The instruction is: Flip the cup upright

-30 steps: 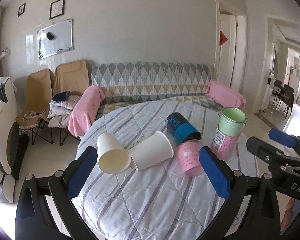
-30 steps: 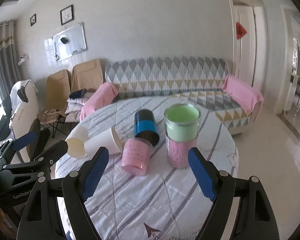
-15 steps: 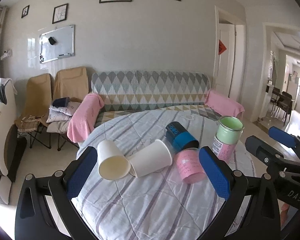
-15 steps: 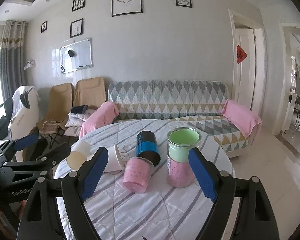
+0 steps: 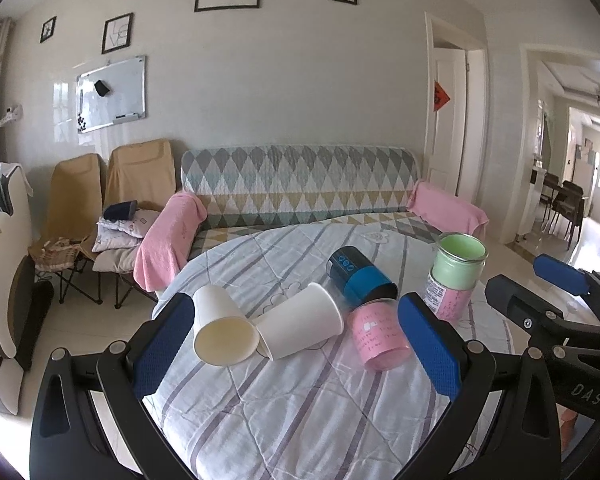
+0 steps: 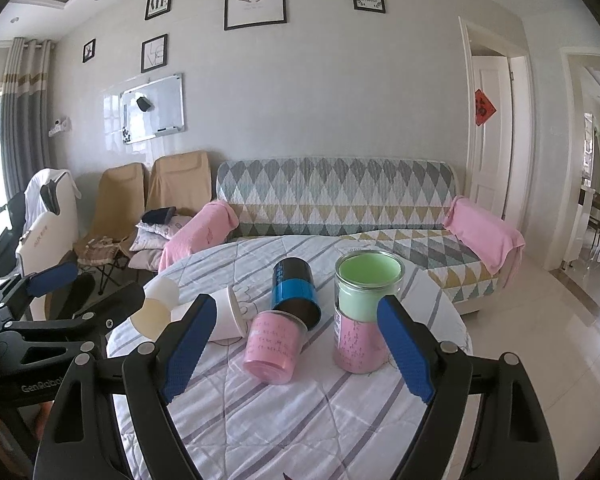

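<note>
Both tongs spread and empty, tipped pink cup [image 6: 274, 346] between right tongs [image 6: 296, 350], seemingly not touching

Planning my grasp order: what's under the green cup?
The green cup stands upright, stacked on a pink cup that rests on the striped tablecloth. The pink cup's rim is hidden, so I can't tell which way up it stands.
</note>
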`<state>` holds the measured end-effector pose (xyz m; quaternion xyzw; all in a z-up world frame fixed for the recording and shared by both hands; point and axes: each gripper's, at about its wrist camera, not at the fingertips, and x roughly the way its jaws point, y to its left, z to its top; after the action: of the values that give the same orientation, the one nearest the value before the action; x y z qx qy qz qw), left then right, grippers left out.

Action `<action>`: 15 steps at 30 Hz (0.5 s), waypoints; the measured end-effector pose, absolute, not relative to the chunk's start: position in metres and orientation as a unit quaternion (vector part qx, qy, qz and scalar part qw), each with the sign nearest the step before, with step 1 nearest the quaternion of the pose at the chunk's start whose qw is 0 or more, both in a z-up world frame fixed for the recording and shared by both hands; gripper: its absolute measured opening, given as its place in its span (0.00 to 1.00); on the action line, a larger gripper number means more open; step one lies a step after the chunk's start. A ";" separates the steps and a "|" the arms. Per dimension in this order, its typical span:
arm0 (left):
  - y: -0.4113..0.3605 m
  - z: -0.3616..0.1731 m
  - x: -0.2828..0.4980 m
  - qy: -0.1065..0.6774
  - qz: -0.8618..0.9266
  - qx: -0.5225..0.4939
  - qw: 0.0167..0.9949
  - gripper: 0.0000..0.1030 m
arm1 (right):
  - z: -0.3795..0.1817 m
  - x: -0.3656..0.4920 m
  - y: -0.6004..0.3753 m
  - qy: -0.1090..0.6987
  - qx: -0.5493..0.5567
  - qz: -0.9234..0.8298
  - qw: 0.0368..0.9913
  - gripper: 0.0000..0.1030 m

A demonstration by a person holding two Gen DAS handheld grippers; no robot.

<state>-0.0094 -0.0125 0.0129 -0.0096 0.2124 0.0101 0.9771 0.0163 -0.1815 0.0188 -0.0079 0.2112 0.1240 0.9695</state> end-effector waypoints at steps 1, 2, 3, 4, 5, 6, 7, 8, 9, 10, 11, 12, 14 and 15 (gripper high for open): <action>-0.012 0.013 -0.010 0.211 0.011 -0.010 0.977 1.00 | 0.019 0.016 -0.182 0.212 -0.008 0.124 0.969 0.81; -0.012 0.013 -0.010 0.210 0.012 -0.010 0.978 1.00 | 0.019 0.016 -0.182 0.209 -0.007 0.124 0.970 0.81; -0.012 0.013 -0.009 0.211 0.013 -0.010 0.977 1.00 | 0.018 0.016 -0.182 0.210 -0.007 0.123 0.970 0.81; -0.011 0.013 -0.009 0.212 0.012 -0.010 0.977 1.00 | 0.017 0.016 -0.182 0.213 -0.007 0.123 0.969 0.81; -0.011 0.012 -0.009 0.212 0.012 -0.010 0.977 1.00 | 0.017 0.015 -0.182 0.212 -0.007 0.123 0.969 0.81; -0.011 0.012 -0.009 0.212 0.014 -0.009 0.977 1.00 | 0.016 0.014 -0.182 0.212 -0.006 0.123 0.969 0.81; -0.011 0.012 -0.010 0.209 0.016 -0.008 0.978 1.00 | 0.016 0.014 -0.183 0.212 -0.006 0.123 0.970 0.81; -0.011 0.012 -0.010 0.209 0.017 -0.007 0.978 1.00 | 0.016 0.015 -0.183 0.213 -0.007 0.124 0.969 0.81; -0.011 0.012 -0.010 0.209 0.017 -0.006 0.978 1.00 | 0.016 0.015 -0.183 0.213 -0.006 0.123 0.969 0.81; -0.011 0.011 -0.010 0.208 0.018 -0.006 0.978 1.00 | 0.015 0.014 -0.183 0.212 -0.006 0.124 0.969 0.81; -0.011 0.010 -0.009 0.207 0.018 -0.006 0.978 1.00 | 0.015 0.015 -0.182 0.213 -0.007 0.124 0.969 0.81; -0.011 0.010 -0.009 0.207 0.018 -0.004 0.978 1.00 | 0.014 0.015 -0.182 0.215 -0.007 0.123 0.969 0.81; -0.011 0.010 -0.009 0.208 0.018 -0.005 0.978 1.00 | 0.013 0.016 -0.181 0.216 -0.008 0.123 0.968 0.81; -0.011 0.010 -0.009 0.209 0.018 -0.005 0.978 1.00 | 0.013 0.016 -0.181 0.218 -0.007 0.124 0.968 0.81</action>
<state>-0.0087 -0.0112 0.0098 -0.0046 0.2091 0.0181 0.9777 0.0160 -0.1808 0.0128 -0.0073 0.2175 0.1237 0.9682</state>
